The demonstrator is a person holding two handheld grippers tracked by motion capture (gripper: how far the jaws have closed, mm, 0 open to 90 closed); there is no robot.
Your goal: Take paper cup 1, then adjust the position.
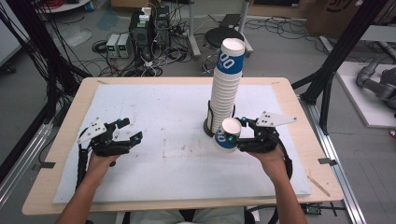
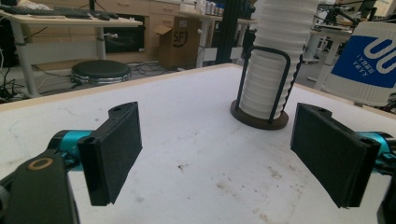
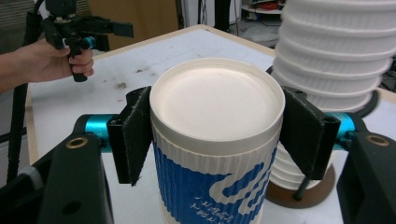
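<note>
Between the right tool's (image 3: 215, 140) jaws sits a blue-and-white paper cup (image 3: 215, 154), pinched by its sides and tipped so its base faces the tool's camera, held just off the bench (image 1: 140, 112). Right behind it rises the tall stack of cups (image 1: 226, 88) in its dark holder (image 2: 259, 116), nearly touching. Over at the far side, the left tool (image 1: 126, 130) hovers spread wide, gripping nothing, well apart.

the tall cup stack (image 1: 225, 88) in its dark holder (image 1: 208, 126) blocks the mat's (image 1: 154, 116) right-centre; left and middle lie open for passing.
</note>
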